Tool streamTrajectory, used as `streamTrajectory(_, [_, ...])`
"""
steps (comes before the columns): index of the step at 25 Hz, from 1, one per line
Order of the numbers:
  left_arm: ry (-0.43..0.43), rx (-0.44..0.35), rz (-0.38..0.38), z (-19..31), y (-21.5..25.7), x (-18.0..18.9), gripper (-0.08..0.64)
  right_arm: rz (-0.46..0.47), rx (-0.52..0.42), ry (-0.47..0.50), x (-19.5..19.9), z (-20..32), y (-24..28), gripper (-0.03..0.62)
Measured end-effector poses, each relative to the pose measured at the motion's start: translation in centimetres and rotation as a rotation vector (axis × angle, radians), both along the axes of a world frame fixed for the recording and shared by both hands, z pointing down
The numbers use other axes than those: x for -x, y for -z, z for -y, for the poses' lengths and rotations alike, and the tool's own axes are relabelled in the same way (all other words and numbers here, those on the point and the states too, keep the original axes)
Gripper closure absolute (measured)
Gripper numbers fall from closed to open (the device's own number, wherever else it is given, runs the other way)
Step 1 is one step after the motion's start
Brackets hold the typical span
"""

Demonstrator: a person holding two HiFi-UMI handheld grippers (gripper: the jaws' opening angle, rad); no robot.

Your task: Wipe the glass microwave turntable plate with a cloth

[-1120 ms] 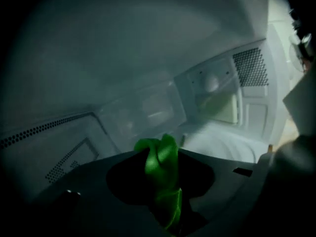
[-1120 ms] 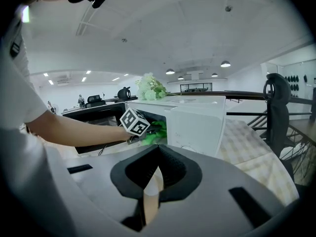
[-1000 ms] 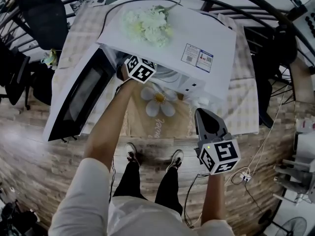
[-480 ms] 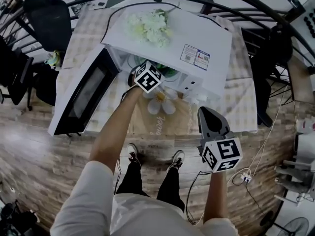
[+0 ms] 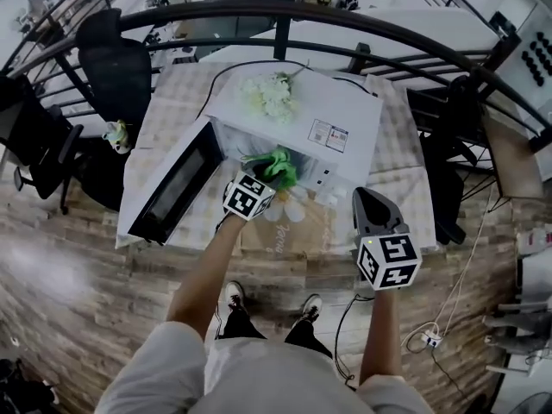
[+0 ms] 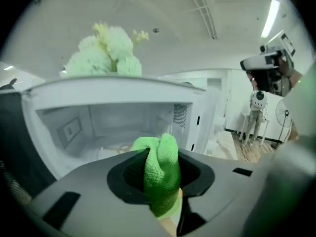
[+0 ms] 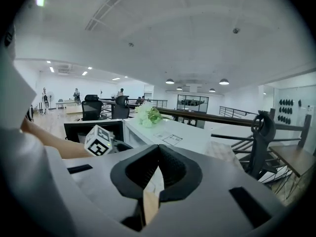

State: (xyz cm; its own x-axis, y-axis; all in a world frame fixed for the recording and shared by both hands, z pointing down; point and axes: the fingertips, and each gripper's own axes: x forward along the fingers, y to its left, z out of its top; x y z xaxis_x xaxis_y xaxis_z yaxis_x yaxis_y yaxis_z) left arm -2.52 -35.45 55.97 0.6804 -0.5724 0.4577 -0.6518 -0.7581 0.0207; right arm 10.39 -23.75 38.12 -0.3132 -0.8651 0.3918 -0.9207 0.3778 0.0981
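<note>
One green cloth [image 6: 162,157], fuzzy and soft, bunched into a lump with a round top. Squeezed tight between the jaws of the left gripper [image 5: 264,179], with the top poking up past the tips. Held right at the open mouth of the one white microwave [image 5: 328,119], low at 6 o'clock from its top in the head view. One door [image 5: 177,184], swung wide open toward 8 o'clock. Pale walls and a pale floor inside; glass plate too blurry to pick out. One bunch of white flowers [image 5: 269,93] on top of the microwave, at 12 o'clock. One white flower-shaped mat [image 5: 289,207] on the counter [image 5: 405,188], just at 6 o'clock from the cloth. Two grippers in all. Right gripper [image 5: 373,205] well apart, at 4 o'clock from the microwave, jaws closed together with nothing between them.
</note>
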Motion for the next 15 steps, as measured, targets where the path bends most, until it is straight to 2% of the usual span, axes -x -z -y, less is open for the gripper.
streamTrajectory(5, [0.134,-0.137,-0.091,-3.0,9.5,4.5,0.431,-0.028,-0.083,0.012,-0.5,0.7,4.5,0.578])
streamTrajectory(10, [0.187,-0.335,-0.075,-5.3,19.7,7.3,0.431,-0.058,-0.194,0.066,0.4,1.4,9.4,0.578])
streamTrajectory(15, [0.202,-0.480,-0.085,-7.6,27.4,8.1,0.431,-0.065,-0.279,0.143,2.3,1.6,13.4,0.578])
